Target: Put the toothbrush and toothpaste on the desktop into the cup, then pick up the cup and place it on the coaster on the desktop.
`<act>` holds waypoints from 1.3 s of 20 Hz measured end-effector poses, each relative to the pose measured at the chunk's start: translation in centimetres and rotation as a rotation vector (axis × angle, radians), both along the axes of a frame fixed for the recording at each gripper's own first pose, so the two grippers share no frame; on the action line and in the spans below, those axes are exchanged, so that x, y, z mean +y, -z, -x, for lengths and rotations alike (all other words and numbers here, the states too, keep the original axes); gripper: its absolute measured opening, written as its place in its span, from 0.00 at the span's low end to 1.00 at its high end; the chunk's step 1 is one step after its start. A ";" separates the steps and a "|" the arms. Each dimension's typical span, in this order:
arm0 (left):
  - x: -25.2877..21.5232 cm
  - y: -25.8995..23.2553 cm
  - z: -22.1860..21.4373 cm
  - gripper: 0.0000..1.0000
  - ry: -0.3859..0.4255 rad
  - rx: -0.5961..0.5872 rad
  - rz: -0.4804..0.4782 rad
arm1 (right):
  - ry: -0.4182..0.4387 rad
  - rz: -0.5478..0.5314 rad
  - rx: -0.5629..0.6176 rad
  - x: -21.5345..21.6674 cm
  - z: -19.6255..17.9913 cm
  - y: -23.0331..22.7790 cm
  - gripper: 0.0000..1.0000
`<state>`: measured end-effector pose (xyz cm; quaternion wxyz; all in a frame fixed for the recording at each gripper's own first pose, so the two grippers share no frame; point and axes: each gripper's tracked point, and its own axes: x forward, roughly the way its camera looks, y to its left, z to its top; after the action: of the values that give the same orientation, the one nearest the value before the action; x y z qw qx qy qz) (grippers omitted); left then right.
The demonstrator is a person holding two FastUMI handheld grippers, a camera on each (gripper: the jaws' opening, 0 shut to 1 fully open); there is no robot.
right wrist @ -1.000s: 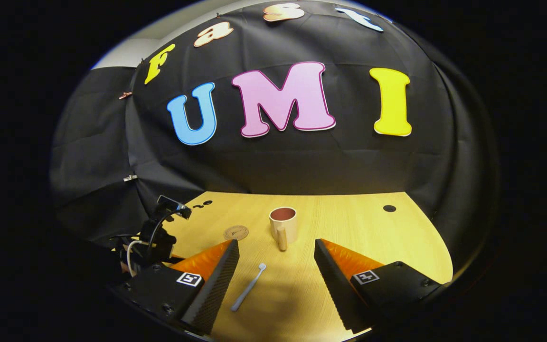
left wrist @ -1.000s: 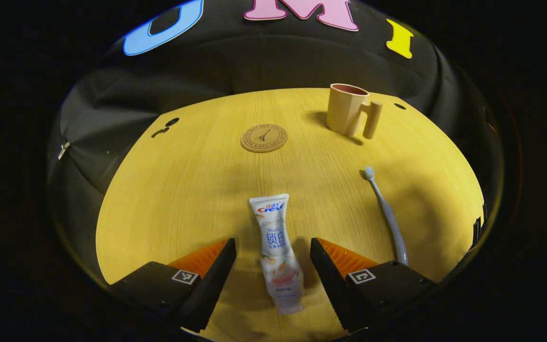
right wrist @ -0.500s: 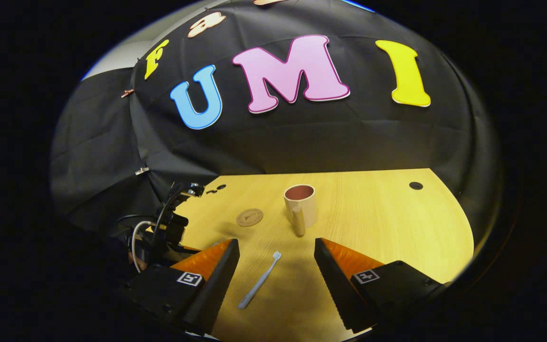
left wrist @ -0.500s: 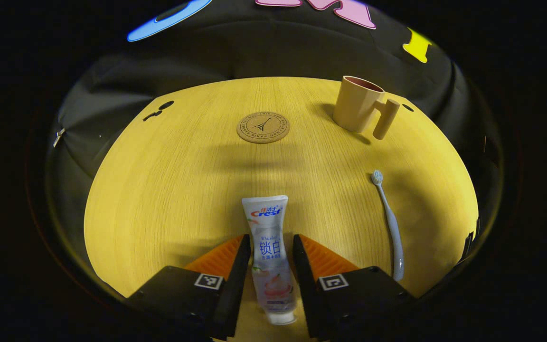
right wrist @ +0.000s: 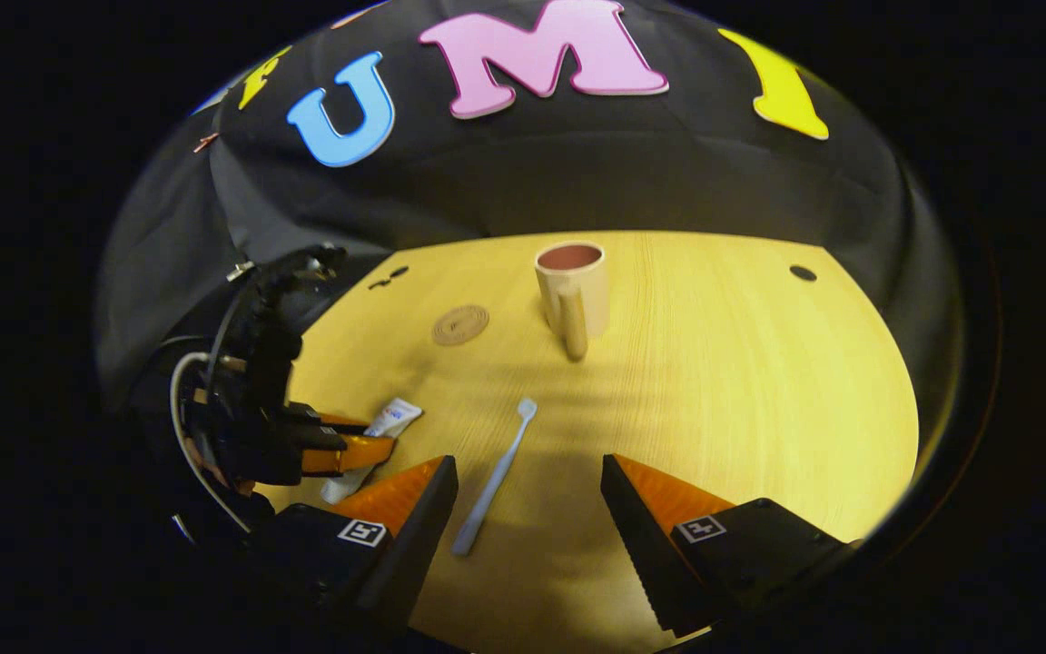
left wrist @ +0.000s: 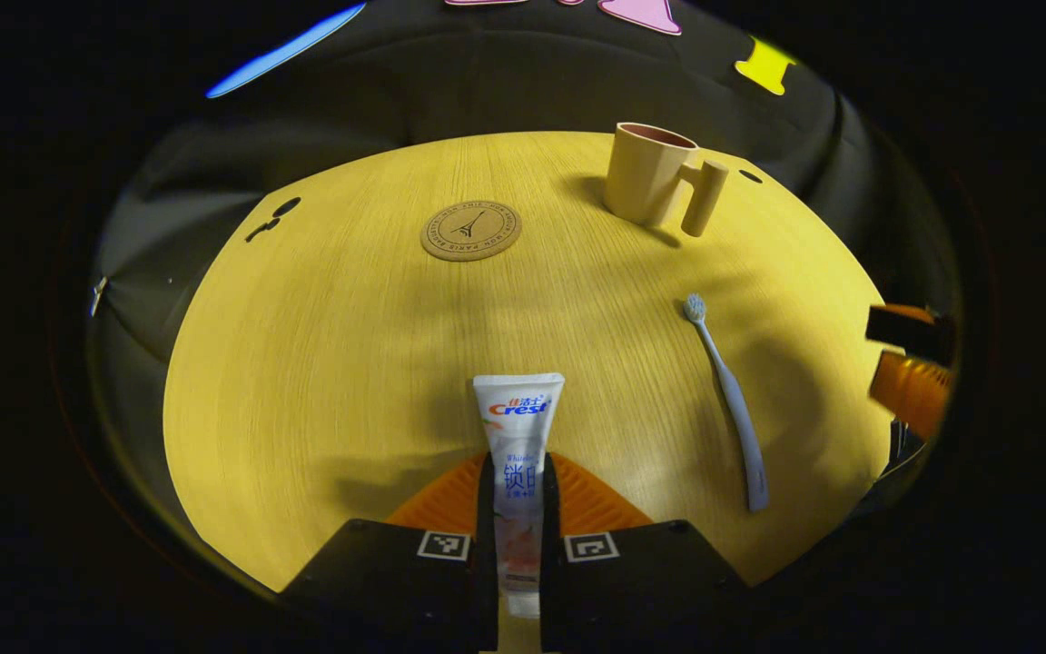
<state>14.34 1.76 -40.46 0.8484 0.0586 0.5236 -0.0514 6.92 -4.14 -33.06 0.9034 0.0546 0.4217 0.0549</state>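
Left gripper (left wrist: 517, 509) pinches the white plastic toothpaste tube (left wrist: 518, 427) mid-body, flat on the yellow wooden desktop (left wrist: 350, 327). Lift level, cap down, toward the beige handled cup (left wrist: 647, 173). Right gripper (right wrist: 530, 509) spread above the pale blue toothbrush (right wrist: 496, 477).

Desktop layout, both gripper views.

In the left gripper view, the toothpaste (left wrist: 518, 454) lay on the desktop (left wrist: 332, 363) at the near edge, lengthwise between the left gripper's (left wrist: 518, 509) fingers, both touching its sides. The toothbrush (left wrist: 725, 400) lay to its right, well apart, head pointing away. The coaster (left wrist: 470, 231) sat farther back, left of the cup (left wrist: 650, 174), which stood upright at the far right. In the right gripper view, the toothbrush lay between the spread fingers of the right gripper (right wrist: 529, 509), nearer the left one, with the cup behind it.
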 end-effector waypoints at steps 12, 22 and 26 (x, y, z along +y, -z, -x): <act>1.6 -3.4 2.4 0.22 -0.036 -0.101 0.091 | 0.090 0.120 0.222 1.4 -1.2 6.4 0.99; 2.4 -4.1 3.6 0.22 -0.025 -0.139 0.123 | 0.169 0.245 0.291 0.8 -2.3 8.9 0.97; 2.7 -3.9 3.7 0.22 -0.010 -0.139 0.126 | 0.253 0.236 0.329 1.2 -2.8 8.8 0.96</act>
<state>10.67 4.46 -36.55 0.8849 0.0060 0.4595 -0.0761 9.68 -2.97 -41.86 0.8223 0.0090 0.5566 -0.1182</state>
